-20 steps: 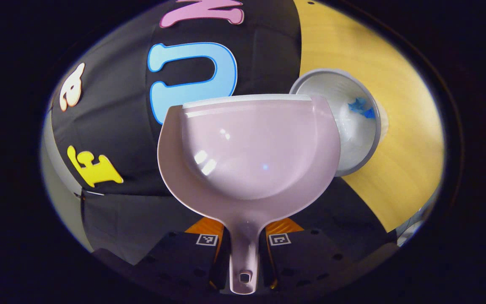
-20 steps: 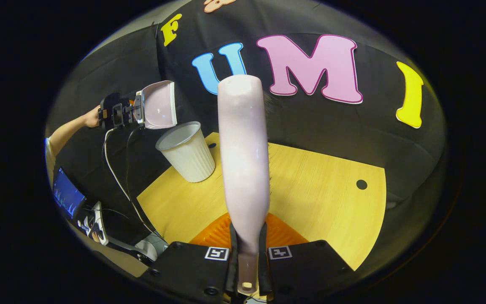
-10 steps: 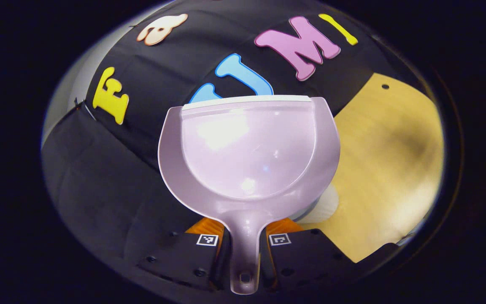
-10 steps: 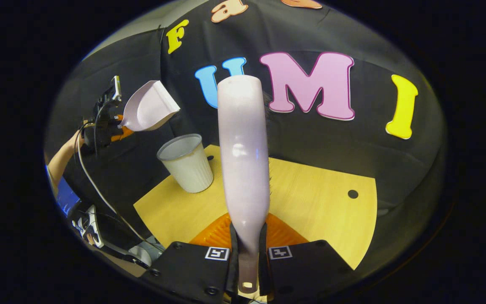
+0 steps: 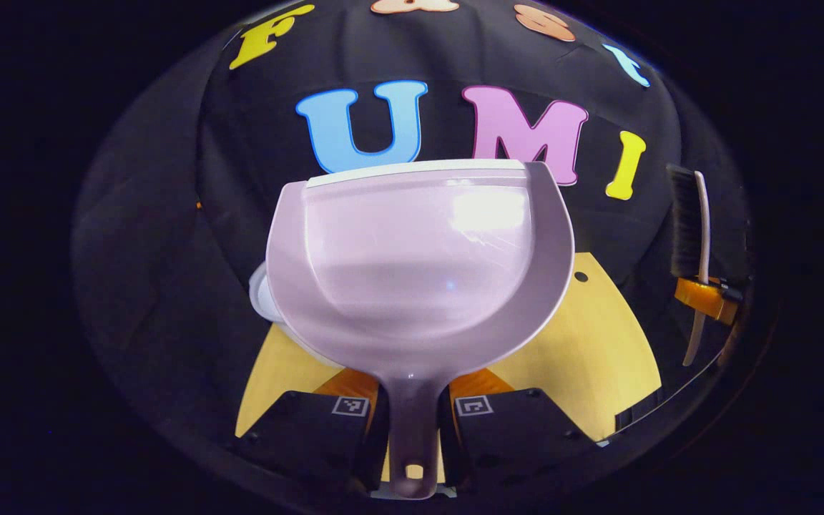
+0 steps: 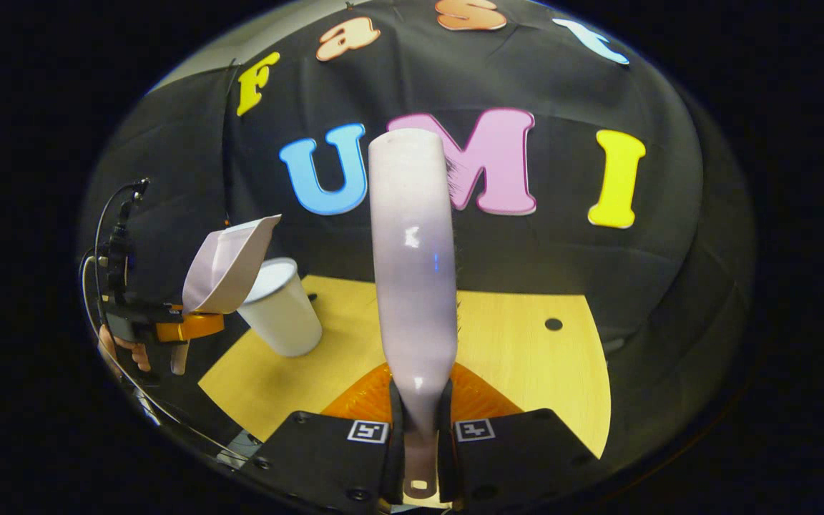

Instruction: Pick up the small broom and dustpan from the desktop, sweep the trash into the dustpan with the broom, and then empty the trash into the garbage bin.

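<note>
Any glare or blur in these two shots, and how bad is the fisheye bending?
Left gripper view: a bright glare patch on the dustpan, sharp focus, the broom bowed near the edge. Right gripper view: a small highlight on the broom's back, the desktop edges curved, no blur to speak of.

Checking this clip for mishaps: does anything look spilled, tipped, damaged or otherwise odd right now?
Nothing stands out. The dustpan is clamped by its handle in the left gripper and looks empty. The broom sits straight in the right gripper. The garbage bin stands upright on the desktop, with no trash visible on the wood.
</note>
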A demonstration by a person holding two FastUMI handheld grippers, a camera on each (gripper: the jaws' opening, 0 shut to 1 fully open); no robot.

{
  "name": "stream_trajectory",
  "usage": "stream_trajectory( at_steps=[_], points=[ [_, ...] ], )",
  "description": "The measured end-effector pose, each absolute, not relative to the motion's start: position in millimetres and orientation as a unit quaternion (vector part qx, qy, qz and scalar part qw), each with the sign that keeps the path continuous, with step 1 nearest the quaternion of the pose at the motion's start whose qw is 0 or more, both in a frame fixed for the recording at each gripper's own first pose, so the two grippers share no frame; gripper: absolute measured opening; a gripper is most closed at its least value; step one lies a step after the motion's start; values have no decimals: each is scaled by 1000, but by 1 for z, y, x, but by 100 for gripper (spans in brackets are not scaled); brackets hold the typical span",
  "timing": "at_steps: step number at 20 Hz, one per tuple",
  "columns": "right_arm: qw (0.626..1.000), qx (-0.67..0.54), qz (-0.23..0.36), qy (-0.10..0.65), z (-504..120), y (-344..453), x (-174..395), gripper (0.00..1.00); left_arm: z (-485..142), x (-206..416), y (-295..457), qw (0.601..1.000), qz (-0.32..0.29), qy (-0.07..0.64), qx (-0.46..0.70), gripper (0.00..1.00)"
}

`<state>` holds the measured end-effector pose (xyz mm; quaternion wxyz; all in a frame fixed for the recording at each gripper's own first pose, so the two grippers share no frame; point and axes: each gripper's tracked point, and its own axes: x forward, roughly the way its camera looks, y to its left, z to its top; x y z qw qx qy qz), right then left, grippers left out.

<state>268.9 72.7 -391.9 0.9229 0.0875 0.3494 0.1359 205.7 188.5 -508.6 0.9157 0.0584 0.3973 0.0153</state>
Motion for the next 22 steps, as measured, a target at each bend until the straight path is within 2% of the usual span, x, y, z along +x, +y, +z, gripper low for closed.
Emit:
stream_trajectory(
  at_steps=[5,8,11,12,16,21,22],
  points=[
    [847,131,138,496,-486,115,227,19,-628,185,173,846,2,527,85,28],
    [807,111,124,566,-545,126,214,20,-666,184,177,810,30,583,54,29],
    [757,125,111,632,-575,136,206,20,-710,172,185,778,58,622,71,28],
    [747,122,104,645,-575,133,206,20,-723,166,182,767,60,634,73,30],
    [712,99,90,689,-582,135,208,20,-758,147,176,737,53,671,56,28],
    [692,82,69,714,-591,133,207,20,-774,158,176,726,70,681,69,30],
    [686,85,70,719,-601,134,205,20,-774,156,175,725,68,682,67,28]
  ],
)
